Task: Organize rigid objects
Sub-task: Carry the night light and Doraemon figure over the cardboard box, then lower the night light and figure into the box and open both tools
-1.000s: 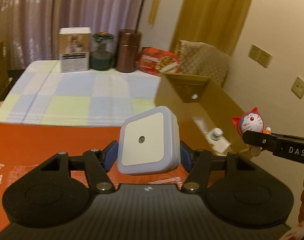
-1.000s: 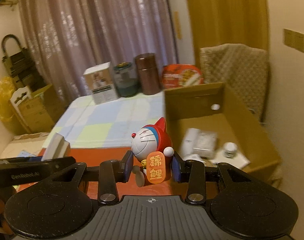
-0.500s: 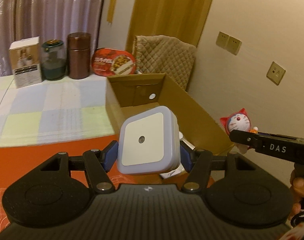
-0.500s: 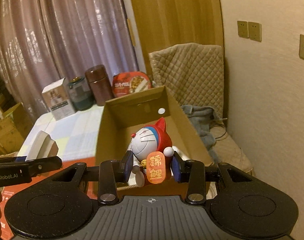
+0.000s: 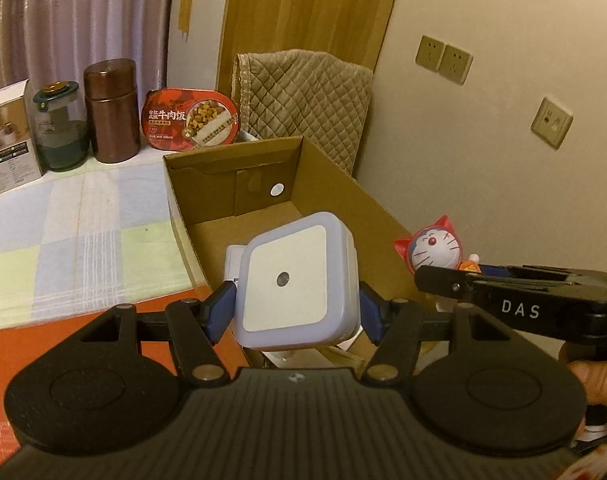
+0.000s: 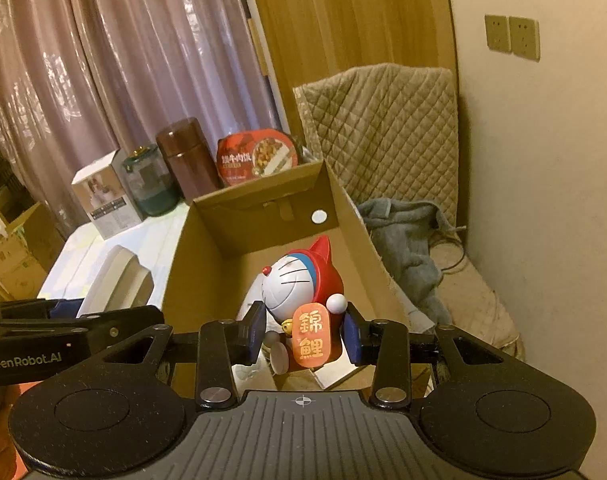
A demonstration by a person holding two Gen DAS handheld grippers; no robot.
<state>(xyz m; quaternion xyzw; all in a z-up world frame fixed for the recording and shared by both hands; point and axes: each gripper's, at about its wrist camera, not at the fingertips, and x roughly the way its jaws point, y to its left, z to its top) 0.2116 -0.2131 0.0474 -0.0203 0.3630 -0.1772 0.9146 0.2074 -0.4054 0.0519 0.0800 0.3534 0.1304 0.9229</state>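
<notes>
Left wrist view shows the left gripper (image 5: 297,312) pinching a square night light (image 5: 295,286) over the cardboard box (image 5: 343,184), while the right gripper (image 6: 303,334) squeezes a cat toy (image 6: 303,300) above that box.

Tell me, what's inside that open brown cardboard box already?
The open brown cardboard box shows a bare cardboard floor at its far end. Nearer, white packaged items peek out, mostly hidden behind the square white night light and the red-hooded cat figurine held in front.
</notes>
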